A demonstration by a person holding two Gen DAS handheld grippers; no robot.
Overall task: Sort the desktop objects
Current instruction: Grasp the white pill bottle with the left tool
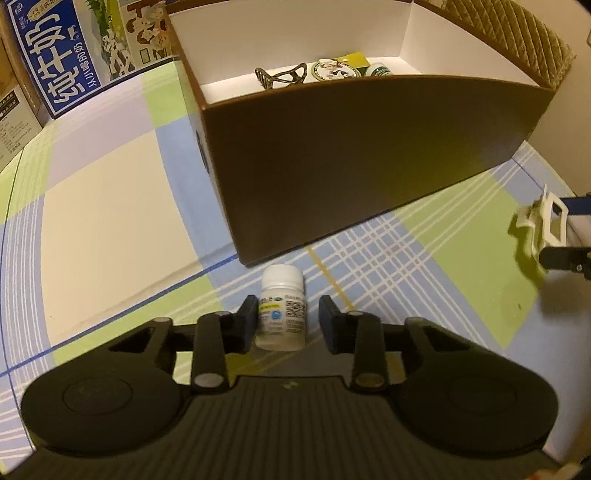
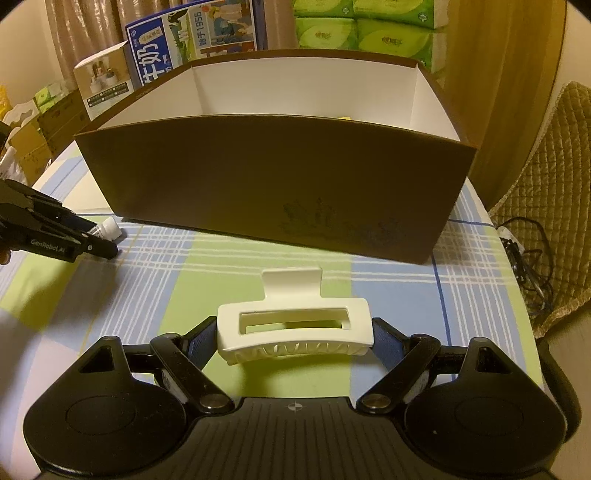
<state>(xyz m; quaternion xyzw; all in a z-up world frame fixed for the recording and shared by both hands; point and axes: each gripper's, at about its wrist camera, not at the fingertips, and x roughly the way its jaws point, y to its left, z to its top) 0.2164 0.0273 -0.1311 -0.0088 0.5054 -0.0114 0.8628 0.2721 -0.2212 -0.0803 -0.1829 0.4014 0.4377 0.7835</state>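
Trouble looms if your left claw, pads apart around the bottle, tips it; right claw clamps the clip.

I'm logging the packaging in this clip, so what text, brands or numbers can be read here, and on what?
"GenRobot.AI": on the side of the left gripper.
"1956", after Chinese characters: on the blue milk carton behind the brown box.
Large white Chinese characters, seen sideways: on that blue milk carton in the left wrist view.
Small white bottle: label print and a QR-like code, too blurred to read.
Green tissue packs: print too small.
White hair clip: none.
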